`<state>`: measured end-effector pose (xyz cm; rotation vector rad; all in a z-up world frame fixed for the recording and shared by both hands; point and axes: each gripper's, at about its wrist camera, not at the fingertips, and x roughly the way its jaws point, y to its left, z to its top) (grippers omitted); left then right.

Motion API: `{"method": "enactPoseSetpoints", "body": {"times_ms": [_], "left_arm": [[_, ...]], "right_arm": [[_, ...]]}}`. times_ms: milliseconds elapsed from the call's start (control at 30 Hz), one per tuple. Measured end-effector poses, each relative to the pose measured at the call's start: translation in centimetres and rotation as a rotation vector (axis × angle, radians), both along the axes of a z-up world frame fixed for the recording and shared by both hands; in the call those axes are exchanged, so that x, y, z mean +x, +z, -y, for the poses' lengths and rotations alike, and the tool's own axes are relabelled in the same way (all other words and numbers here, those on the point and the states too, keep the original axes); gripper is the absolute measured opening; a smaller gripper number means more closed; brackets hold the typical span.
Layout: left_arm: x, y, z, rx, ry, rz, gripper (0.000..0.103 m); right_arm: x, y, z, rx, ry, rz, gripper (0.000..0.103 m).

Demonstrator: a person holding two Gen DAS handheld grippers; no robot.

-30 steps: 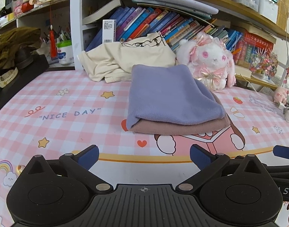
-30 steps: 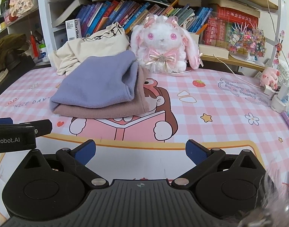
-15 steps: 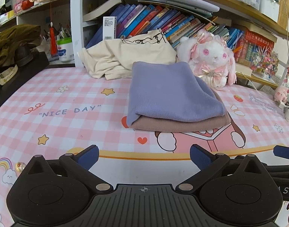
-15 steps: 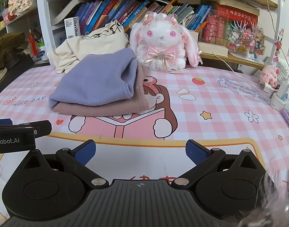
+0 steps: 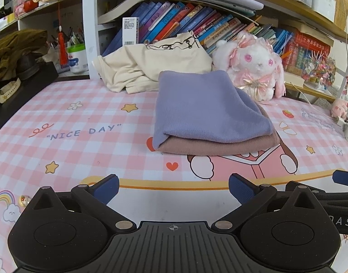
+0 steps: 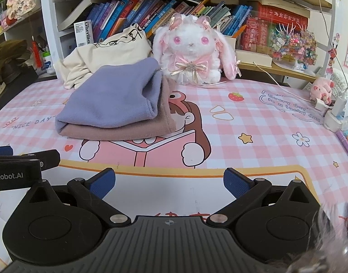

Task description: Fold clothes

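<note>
— Where do the folded clothes sit?

— On the pink checked desk mat (image 5: 83, 150), a folded lavender garment (image 5: 205, 107) lies squarely on top of a folded dusty-pink garment (image 5: 219, 146); from the left wrist camera the stack is at about 1 o'clock, from the right one at about 11 o'clock (image 6: 112, 100).

— And the tongs?

— The left gripper (image 5: 173, 185) has its blue-padded fingers spread wide with nothing between them, hovering over the mat's near edge. The right gripper (image 6: 169, 180) is likewise released and empty. Each shows at the edge of the other's view.

— Anything crowding the stack?

— Behind it, at 12 o'clock, an unfolded cream garment with a drawn print (image 5: 155, 66) is heaped against the bookshelf (image 5: 178, 20). Just beside the stack's far right corner sits a white-and-pink plush rabbit (image 6: 192, 50). Further right, near the mat's edge, are a small pink pig figure (image 6: 321, 89) and white chargers with a cable (image 6: 333, 113). At 9 o'clock a white cup of pens (image 5: 76, 55) stands near an olive cloth bundle (image 5: 17, 47). The mat between grippers and stack is bare.
</note>
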<state>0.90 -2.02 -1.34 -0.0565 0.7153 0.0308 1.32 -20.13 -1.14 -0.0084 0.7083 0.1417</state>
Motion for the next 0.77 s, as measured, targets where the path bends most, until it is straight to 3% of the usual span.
{"method": "enactPoseSetpoints", "body": {"times_ms": [767], "left_arm": [[-0.33,0.23,-0.2,-0.024,-0.024,0.025,0.103]], "right_arm": [[0.15,-0.41,-0.07,-0.003,0.0,-0.019,0.103]]}}
